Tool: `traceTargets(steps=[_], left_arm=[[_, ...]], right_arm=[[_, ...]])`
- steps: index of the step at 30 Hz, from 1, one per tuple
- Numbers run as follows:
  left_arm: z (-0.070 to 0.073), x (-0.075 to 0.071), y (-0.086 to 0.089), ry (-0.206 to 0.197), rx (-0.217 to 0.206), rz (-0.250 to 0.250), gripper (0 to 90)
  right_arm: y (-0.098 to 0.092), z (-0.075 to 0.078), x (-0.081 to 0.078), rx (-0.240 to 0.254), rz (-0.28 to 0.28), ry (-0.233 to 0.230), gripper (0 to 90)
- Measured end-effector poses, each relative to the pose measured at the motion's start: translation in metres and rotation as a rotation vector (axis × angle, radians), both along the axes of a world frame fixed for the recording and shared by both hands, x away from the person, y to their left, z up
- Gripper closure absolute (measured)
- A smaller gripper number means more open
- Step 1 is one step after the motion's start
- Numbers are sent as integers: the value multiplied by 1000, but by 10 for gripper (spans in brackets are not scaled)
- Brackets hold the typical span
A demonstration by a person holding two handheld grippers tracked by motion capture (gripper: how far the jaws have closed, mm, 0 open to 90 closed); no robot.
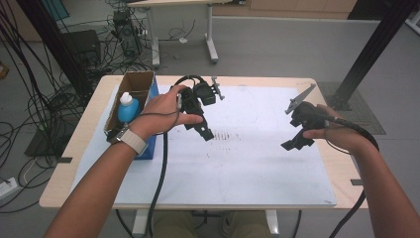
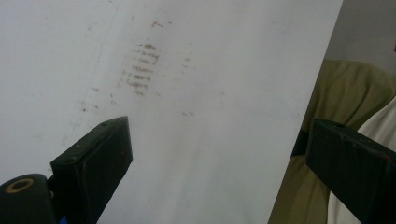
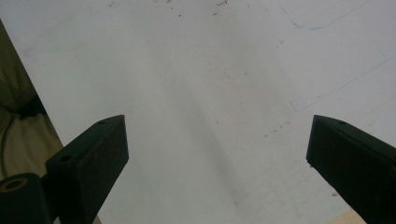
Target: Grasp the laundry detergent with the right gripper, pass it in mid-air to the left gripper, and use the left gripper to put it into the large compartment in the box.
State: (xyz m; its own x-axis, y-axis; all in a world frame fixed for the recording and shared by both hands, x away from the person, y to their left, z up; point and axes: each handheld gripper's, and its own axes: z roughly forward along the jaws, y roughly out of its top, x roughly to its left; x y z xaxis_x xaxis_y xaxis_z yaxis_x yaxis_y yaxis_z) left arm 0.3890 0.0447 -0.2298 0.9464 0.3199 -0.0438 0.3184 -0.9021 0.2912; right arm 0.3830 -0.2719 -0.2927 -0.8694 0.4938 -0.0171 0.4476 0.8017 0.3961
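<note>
Both our grippers hang above the white sheet [image 1: 237,163] with nothing between their jaws; our left gripper [image 1: 204,130] hovers near the cardboard box [image 1: 130,87], jaws spread wide over a patch of reddish smudges [image 2: 142,65]; our right gripper [image 1: 296,144] is held well apart toward the sheet's right side, jaws spread too; a blue bottle [image 1: 128,108] with a white cap stands in the box, at the left of the table [image 1: 89,191].

A light wooden table [image 1: 89,130] carries a smudged white sheet [image 1: 247,163] and an open cardboard box [image 1: 134,85].
</note>
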Motion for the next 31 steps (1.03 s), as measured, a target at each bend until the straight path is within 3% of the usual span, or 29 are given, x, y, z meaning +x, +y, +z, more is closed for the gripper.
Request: traceTargets(steps=[31], left_arm=[[-3,1,2,4,-16,10,82]], right_arm=[[3,-2,-1,4,14,-3,53]])
